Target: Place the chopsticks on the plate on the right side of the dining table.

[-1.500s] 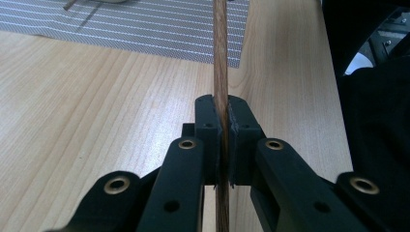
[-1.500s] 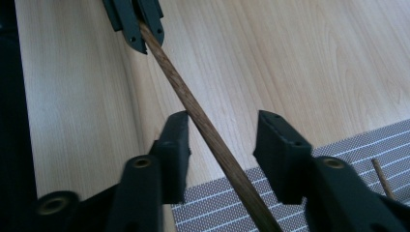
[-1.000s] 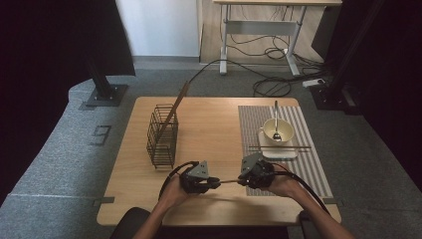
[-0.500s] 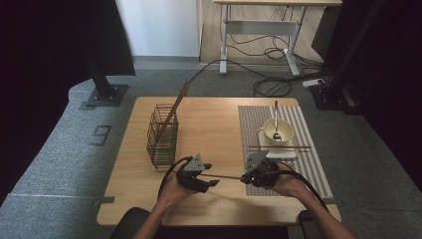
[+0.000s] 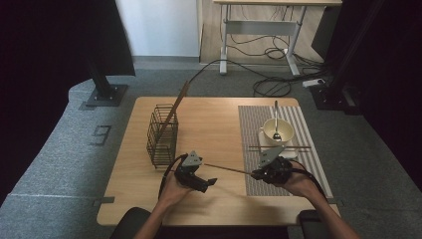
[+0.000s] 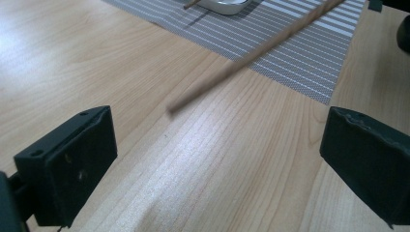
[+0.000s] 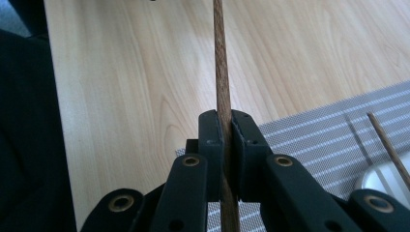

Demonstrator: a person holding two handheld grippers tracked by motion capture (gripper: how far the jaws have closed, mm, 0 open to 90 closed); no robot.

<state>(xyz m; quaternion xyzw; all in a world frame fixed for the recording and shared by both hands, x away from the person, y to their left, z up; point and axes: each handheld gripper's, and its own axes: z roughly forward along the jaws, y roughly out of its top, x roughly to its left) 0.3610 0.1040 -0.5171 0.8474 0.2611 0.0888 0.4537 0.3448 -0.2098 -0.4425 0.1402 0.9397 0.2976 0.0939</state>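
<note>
Holding chopstick [image 7: 223,92] in your right gripper [image 5: 260,174], jaws clamped tight on its near end; stick's long axis runs level across bare table [image 5: 219,124] toward your left gripper [image 5: 205,184]. Left jaws have just been opening, now wide, nothing between; free tip hangs just ahead of them. Second chopstick [image 5: 278,147] lies across tray beside bowl [image 5: 277,132], nearer your right

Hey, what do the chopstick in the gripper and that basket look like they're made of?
The chopstick looks like dark brown wood with a matte finish; faint grain shows along it. The basket appears to be dark metal wire: thin bars with open gaps. Whether it is coated is unclear.
</note>
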